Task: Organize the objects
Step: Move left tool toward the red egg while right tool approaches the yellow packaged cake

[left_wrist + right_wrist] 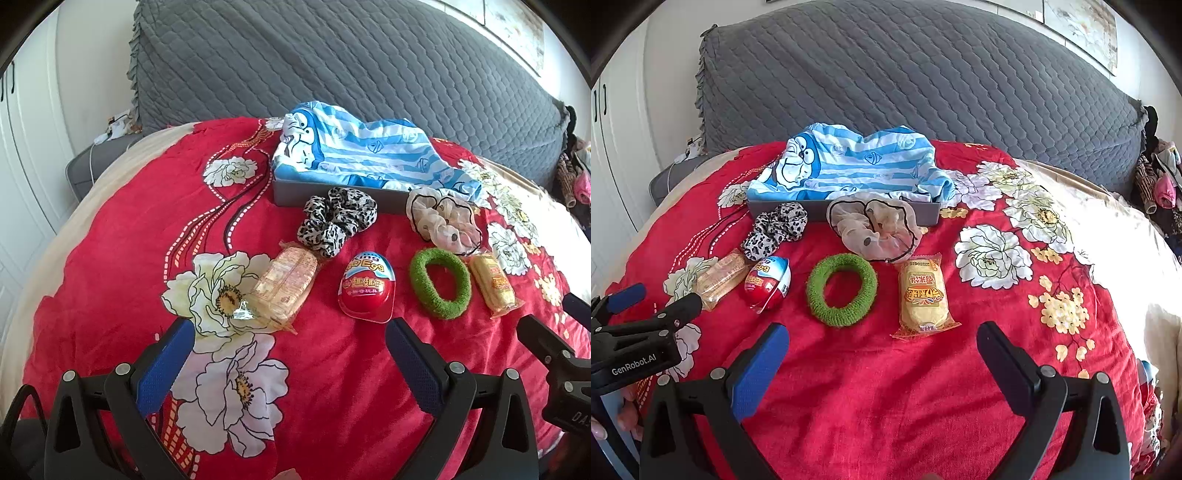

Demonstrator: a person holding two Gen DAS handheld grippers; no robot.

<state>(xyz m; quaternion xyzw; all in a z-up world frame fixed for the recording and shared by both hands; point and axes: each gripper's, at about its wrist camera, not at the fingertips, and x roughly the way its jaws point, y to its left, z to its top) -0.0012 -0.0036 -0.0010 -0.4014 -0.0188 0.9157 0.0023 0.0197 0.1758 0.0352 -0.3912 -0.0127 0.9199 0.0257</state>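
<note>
On the red floral bedspread lie a wrapped snack cake (284,286) (718,277), a red toy egg (366,284) (768,282), a green hair ring (440,282) (842,288) and a yellow wrapped cake (493,282) (923,295). Behind them sit a leopard scrunchie (336,218) (775,227) and a cream scrunchie (443,219) (877,229), both against a grey box (291,194) (925,214) holding a blue striped cloth (365,151) (849,164). My left gripper (290,334) is open, just short of the snack cake and egg. My right gripper (882,338) is open, near the green ring and yellow cake.
A grey quilted headboard cover (332,62) (905,74) rises behind the box. White cupboard doors (22,147) stand at the left. Clothes (1160,177) pile at the far right. The bedspread (886,387) has bare fabric in front of the row of items.
</note>
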